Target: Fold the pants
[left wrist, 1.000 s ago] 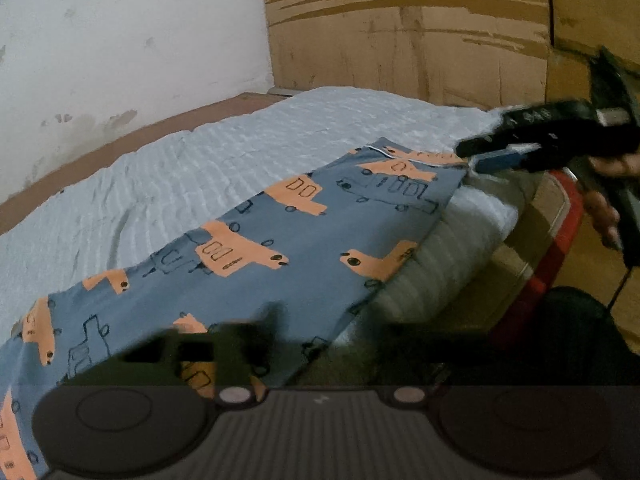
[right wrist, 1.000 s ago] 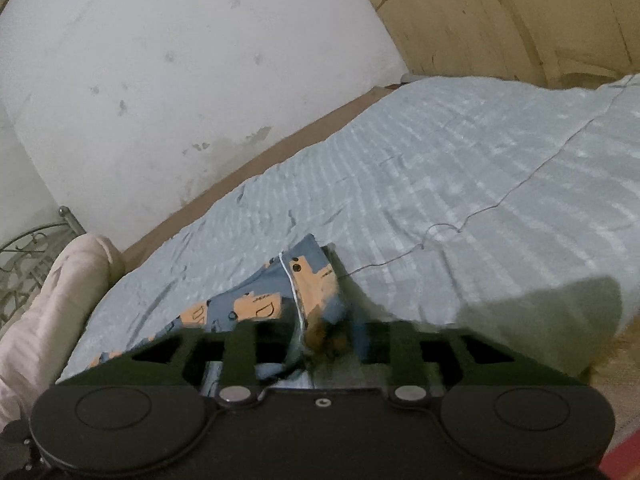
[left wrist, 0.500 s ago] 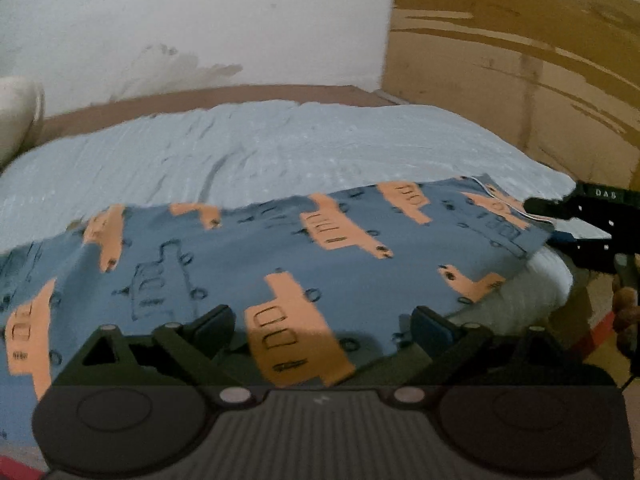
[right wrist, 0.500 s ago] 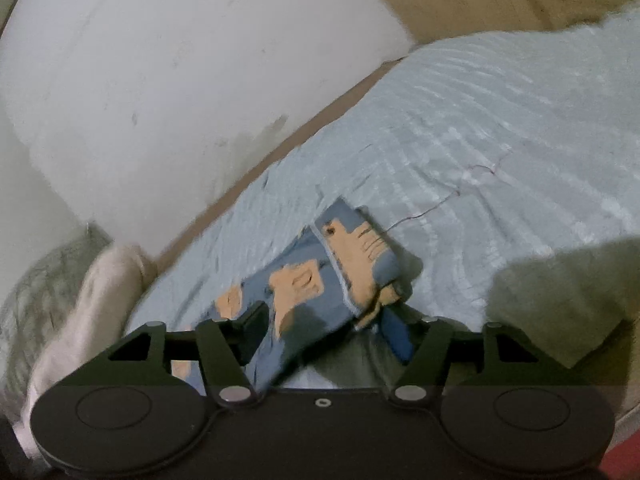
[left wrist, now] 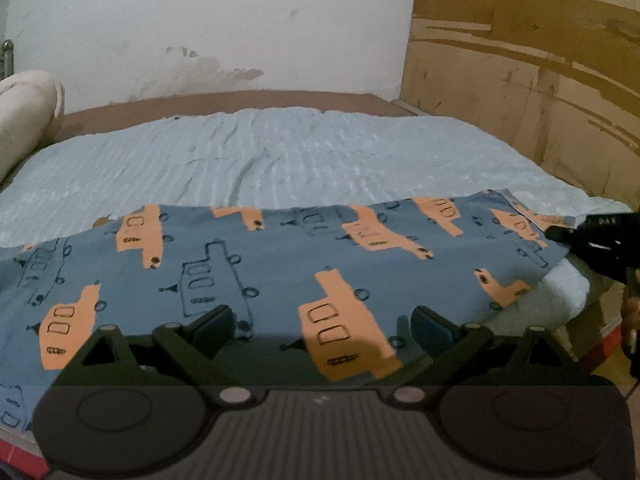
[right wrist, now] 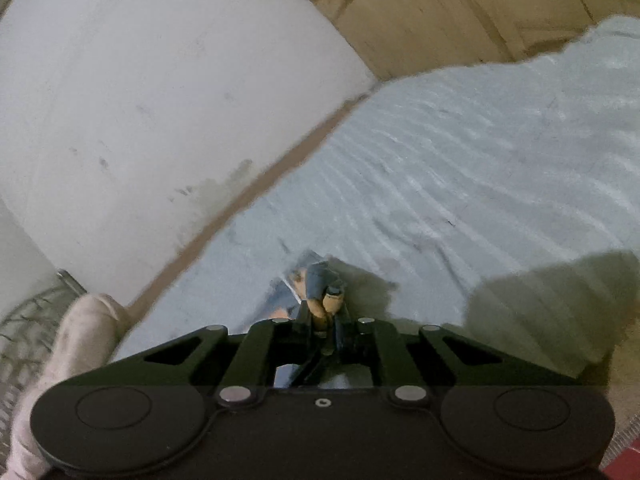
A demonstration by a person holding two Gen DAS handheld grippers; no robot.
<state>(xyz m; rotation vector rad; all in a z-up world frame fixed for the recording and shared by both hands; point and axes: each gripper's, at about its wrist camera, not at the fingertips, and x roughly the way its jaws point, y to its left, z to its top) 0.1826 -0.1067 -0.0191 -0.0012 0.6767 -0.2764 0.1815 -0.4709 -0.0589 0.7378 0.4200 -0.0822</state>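
Since a second ago the right gripper (right wrist: 323, 316) has drawn its jaws in from a loose straddle, and they are closing now with a bunched corner of the pants (left wrist: 280, 276) pinched between them; the left gripper (left wrist: 322, 326) has swung round to face the cloth square on. The pants — blue, printed with orange and outlined vehicles — lie spread flat along the near edge of the bed, on a pale blue ribbed bedspread (left wrist: 280, 152). Only the left wrist view shows that full spread, with the left jaws standing wide apart over the fabric and nothing gripped, and the right gripper arriving from the right edge at the far corner. The right wrist view shows only a small crumpled tuft of blue and orange poking up past its fingers. A cream bolster (left wrist: 24, 116) lies at the left end of the bed, a stained white wall (left wrist: 200, 20) behind, brown panelling (left wrist: 520, 80) to the right.
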